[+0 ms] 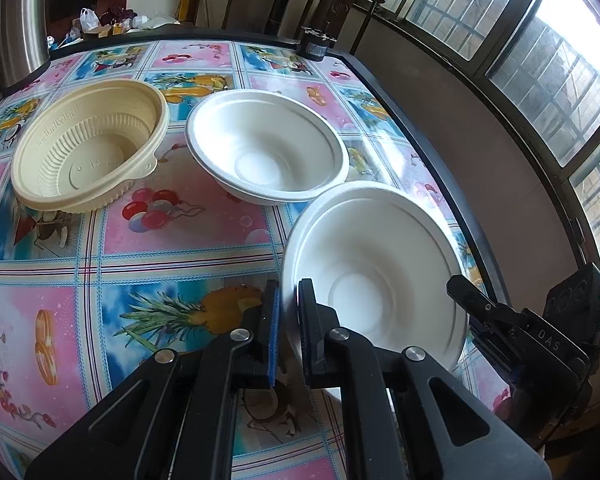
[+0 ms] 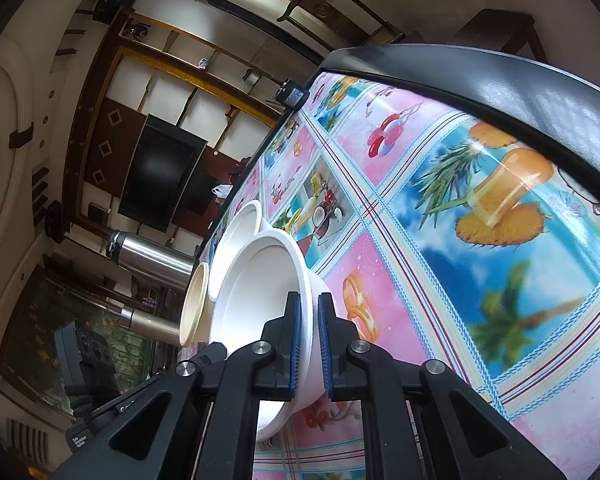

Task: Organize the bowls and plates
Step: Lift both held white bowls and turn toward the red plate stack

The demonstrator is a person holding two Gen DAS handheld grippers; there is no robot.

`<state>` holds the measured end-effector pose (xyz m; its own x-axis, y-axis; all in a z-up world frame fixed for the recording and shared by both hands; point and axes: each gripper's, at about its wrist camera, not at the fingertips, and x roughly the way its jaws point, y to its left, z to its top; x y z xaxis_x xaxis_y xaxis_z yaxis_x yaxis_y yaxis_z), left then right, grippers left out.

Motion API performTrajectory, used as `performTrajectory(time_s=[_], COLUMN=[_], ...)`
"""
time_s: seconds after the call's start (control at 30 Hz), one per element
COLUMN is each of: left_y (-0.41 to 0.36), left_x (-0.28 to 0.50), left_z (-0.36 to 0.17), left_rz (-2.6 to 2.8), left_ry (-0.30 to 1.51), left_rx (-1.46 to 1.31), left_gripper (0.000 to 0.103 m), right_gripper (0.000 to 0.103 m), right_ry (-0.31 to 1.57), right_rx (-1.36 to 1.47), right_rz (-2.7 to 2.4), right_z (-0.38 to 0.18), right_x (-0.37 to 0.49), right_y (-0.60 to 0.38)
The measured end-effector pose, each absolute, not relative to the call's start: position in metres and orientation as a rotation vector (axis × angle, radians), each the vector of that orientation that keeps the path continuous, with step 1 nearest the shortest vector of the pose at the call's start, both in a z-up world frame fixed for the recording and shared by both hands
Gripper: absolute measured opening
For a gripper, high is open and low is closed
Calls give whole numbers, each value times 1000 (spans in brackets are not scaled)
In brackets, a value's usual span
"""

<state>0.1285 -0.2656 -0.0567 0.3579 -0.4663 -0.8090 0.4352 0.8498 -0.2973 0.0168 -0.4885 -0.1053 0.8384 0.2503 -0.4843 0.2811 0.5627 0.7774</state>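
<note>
In the left wrist view, a white bowl [image 1: 374, 276] is being held tilted above the bench [image 1: 188, 236], its near rim being pinched by the clenched left gripper [image 1: 288, 320]. The right gripper [image 1: 466, 300] is being seen at the far right edge of the same bowl, its black fingers set on the rim there. A second white bowl [image 1: 268, 146] is being left upright on the bench just behind the held one, and a cream ribbed bowl [image 1: 90, 146] is being left beside it to the left, apart from it. A steel flask [image 1: 22, 16] is being shown at the far left corner.

In the right wrist view, the white bowl [image 2: 266, 312] is being grasped at its wall by the right gripper [image 2: 308, 344], blue pads pressed on either side. The second white bowl [image 2: 240, 236] and the cream bowl [image 2: 194, 308] are being seen behind it. The patterned bench [image 2: 460, 240] is being shown on the right.
</note>
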Motion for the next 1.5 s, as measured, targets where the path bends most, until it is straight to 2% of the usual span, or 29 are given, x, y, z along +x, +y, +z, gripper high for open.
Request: performTrajectory(time_s=[1.5], left_y=[-261], left_x=[123], left_z=[-55], left_rz=[-561], left_ry=[1025], left_rx=[-11], left_gripper=[7], right_gripper=[9], right_ry=[608], right_rx=[932], right_rz=[-13], right_z=[-103], right_x=[24], right_y=[-483])
